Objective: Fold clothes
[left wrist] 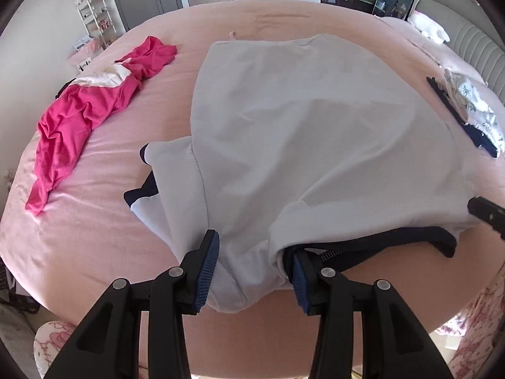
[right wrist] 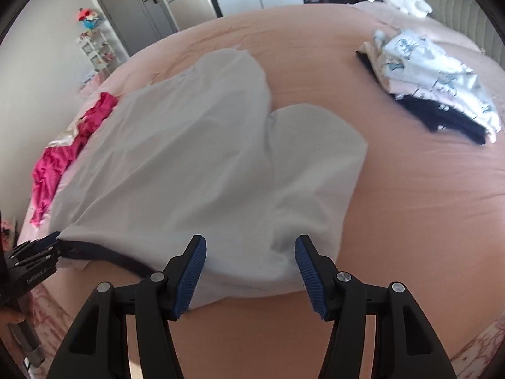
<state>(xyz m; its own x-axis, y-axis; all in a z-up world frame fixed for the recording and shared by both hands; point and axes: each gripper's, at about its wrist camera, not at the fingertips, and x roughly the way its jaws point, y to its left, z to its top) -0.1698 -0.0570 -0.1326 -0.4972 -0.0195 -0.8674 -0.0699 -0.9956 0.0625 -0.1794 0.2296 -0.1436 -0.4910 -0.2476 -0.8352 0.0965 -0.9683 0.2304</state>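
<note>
A white garment (left wrist: 303, 132) with dark navy trim lies spread across a bed covered by a pink sheet (left wrist: 94, 221), its near edge at the bed's front edge.

From the left wrist view, the left hand-held gripper (left wrist: 254, 271) sits at the garment's near edge. Its blue-padded jaws stand apart with a fold of white cloth between them; the left pad is clear of the cloth, so it looks released, though the right pad is partly tucked under the hem. This view alone shows the navy collar or hem band (left wrist: 394, 240) running along the near edge, and a navy-cuffed sleeve (left wrist: 151, 186) folded out to the left. A bright pink garment (left wrist: 85, 110) lies crumpled well to the left.

From the right wrist view, the right hand-held gripper (right wrist: 251, 271) is at the garment's other near corner, jaws wide apart, white cloth lying between the pads without being pinched; it is released. Only this view shows clearly the stack of folded clothes (right wrist: 435, 88), pale printed pieces over a dark one, well apart on the right of the bed, and a white sleeve (right wrist: 315, 145) lying folded over. The left hand-held gripper shows at this picture's left edge, touching the garment's corner.
</note>
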